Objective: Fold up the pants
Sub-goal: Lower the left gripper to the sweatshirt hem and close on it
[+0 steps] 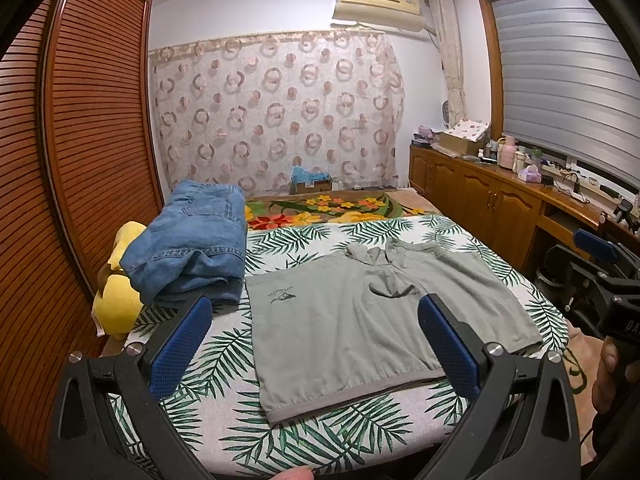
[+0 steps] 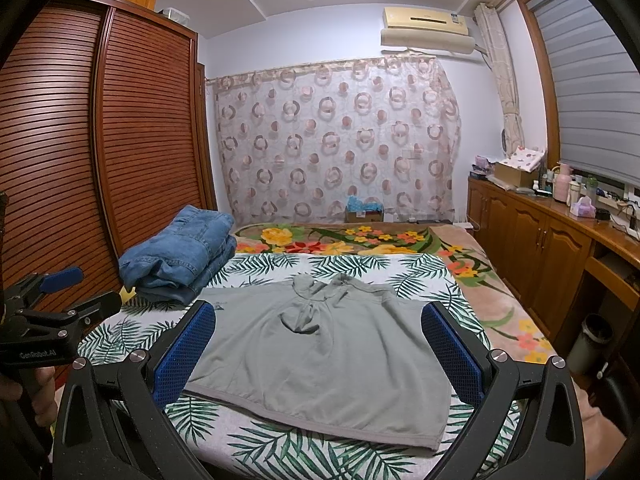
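Grey-green pants [image 1: 340, 320] lie spread flat on the leaf-print bed sheet [image 1: 224, 360], a banded edge toward me and bunched fabric at the far side. A small dark logo sits on their left part. My left gripper [image 1: 316, 308] hovers open above the near edge, touching nothing. In the right wrist view the pants [image 2: 328, 352] fill the middle, and my right gripper [image 2: 318, 312] is open over them, also holding nothing. Each gripper shows at the other view's edge: the right gripper [image 1: 600, 264] and the left gripper [image 2: 52, 292], both held in a hand.
Folded blue jeans [image 1: 192, 240] are stacked at the bed's back left, beside a yellow cushion [image 1: 116, 300]. A floral blanket [image 1: 332, 204] covers the far bed. A slatted wardrobe [image 1: 80, 140] stands left, a wooden cabinet [image 1: 480, 196] with clutter right.
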The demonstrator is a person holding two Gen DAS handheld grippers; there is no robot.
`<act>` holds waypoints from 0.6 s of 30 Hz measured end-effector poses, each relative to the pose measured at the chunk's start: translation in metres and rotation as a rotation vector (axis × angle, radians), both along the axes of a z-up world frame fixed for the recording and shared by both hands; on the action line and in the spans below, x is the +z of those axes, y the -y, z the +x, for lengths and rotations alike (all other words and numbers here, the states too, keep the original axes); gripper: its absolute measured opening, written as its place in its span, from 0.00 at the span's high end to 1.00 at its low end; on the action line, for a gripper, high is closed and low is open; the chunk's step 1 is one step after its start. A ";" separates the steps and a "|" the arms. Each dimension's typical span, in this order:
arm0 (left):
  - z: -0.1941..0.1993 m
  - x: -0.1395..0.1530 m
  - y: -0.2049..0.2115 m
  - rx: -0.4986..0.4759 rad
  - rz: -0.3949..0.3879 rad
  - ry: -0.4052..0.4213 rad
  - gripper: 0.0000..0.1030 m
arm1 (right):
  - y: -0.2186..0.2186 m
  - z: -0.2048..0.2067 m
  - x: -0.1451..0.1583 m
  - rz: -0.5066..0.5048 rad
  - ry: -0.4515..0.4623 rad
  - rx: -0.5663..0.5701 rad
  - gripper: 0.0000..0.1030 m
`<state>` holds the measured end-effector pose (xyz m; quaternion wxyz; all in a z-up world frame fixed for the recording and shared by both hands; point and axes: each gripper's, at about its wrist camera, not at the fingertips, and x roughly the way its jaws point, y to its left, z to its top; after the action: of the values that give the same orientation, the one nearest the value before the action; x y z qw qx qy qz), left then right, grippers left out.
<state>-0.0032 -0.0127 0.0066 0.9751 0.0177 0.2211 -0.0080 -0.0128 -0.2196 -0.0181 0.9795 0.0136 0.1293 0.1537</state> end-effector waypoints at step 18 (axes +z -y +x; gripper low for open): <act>0.030 -0.058 -0.013 -0.057 -0.052 -0.151 0.00 | 0.001 0.035 -0.018 -0.070 -0.152 0.017 0.00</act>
<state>0.0273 0.0007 -0.0512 0.9551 -0.0022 0.2931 -0.0429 0.0227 -0.2207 -0.0357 0.9654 -0.0099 0.2085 0.1562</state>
